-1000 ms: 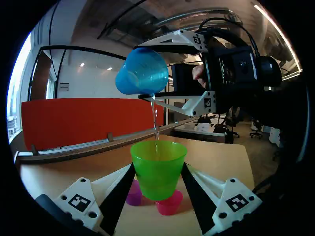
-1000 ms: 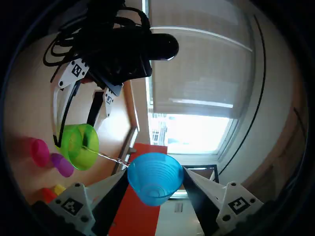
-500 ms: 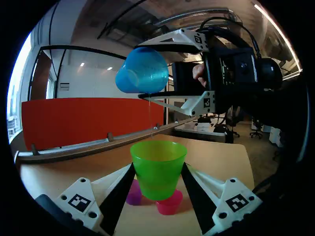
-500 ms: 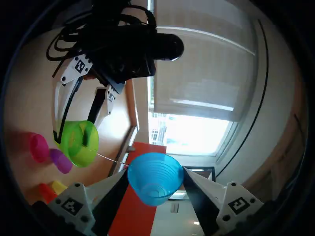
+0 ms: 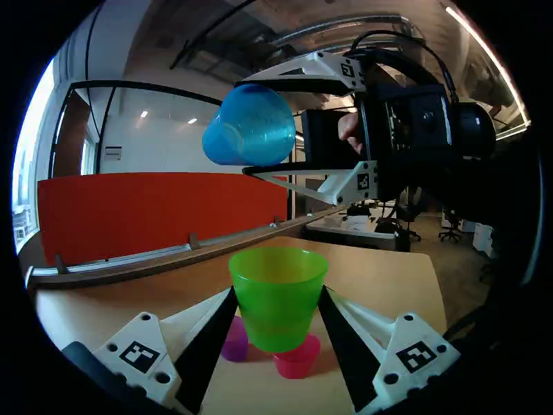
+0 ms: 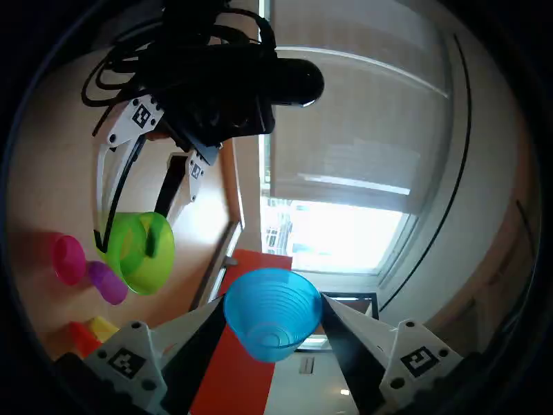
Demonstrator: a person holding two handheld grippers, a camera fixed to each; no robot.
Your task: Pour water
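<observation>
Clamping the green cup (image 5: 278,297) mid-wall over the tabletop (image 5: 387,277), the left tool (image 5: 278,299) holds it below the tipped blue cup (image 5: 250,126) pinched in the right tool (image 6: 271,304); both look light, thin, slick plastic, best squeezed gently around the sides.

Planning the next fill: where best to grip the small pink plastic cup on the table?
Probably take the small pink plastic cup across its round wall, level, from the side away from the small purple cup beside it: it stands mouth up.
</observation>
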